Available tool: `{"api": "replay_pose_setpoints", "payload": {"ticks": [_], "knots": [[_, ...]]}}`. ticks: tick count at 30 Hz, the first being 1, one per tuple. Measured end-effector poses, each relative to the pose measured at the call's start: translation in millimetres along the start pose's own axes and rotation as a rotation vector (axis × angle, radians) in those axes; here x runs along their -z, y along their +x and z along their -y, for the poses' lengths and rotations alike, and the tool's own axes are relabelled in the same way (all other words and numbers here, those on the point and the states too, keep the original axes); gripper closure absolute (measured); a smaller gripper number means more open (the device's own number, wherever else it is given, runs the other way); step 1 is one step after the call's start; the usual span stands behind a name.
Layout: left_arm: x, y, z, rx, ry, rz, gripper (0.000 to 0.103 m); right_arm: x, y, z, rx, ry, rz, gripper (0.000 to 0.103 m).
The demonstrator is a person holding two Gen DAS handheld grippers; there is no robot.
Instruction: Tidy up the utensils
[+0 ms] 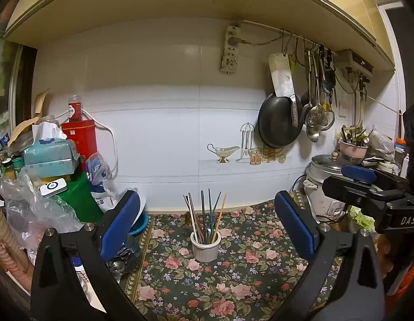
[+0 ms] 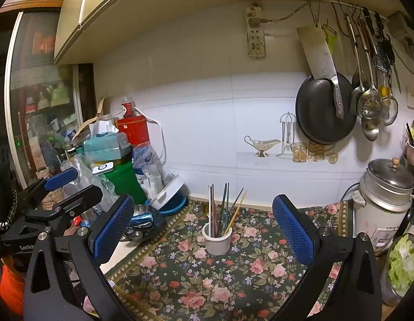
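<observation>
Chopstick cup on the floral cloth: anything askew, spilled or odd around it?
Nothing spilled. The white ceramic cup stands upright on the floral tablecloth, but the chopsticks in it splay unevenly and mix colours and lengths. Both grippers, left and right, are open and empty, short of the cup.

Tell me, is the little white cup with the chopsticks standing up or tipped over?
Standing up. The white cup sits flat on the flowery cloth, open end up, and the chopsticks poke out of its top.
</observation>
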State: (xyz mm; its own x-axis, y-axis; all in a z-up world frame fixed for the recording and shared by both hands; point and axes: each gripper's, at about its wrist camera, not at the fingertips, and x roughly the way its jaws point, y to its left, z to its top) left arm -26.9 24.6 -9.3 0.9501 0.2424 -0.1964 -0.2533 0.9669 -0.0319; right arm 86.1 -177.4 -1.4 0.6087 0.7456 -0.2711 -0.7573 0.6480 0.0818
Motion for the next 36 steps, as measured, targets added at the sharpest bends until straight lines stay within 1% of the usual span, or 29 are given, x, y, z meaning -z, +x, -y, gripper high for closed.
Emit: {"api": "replay_pose_setpoints", "payload": {"ticks": [12, 28, 36], "knots": [[-2.5, 3.0, -2.6, -0.008, -0.026, 0.002, 0.001, -3.7, 2.6, 0.8, -0.016, -0.008, -0.001, 0.0], [-4.0, 6.3, -5.3, -0.019, -0.033, 0.017, 0.001, -5.4, 5.5, -1.4, -0.014, -0.008, 0.002, 0.0], [-5.8, 7.1, -7.4, 0.005, -0.034, 0.02, 0.001, -6.4, 8.6, -1.6, -0.005, -0.008, 0.002, 0.0]]}}
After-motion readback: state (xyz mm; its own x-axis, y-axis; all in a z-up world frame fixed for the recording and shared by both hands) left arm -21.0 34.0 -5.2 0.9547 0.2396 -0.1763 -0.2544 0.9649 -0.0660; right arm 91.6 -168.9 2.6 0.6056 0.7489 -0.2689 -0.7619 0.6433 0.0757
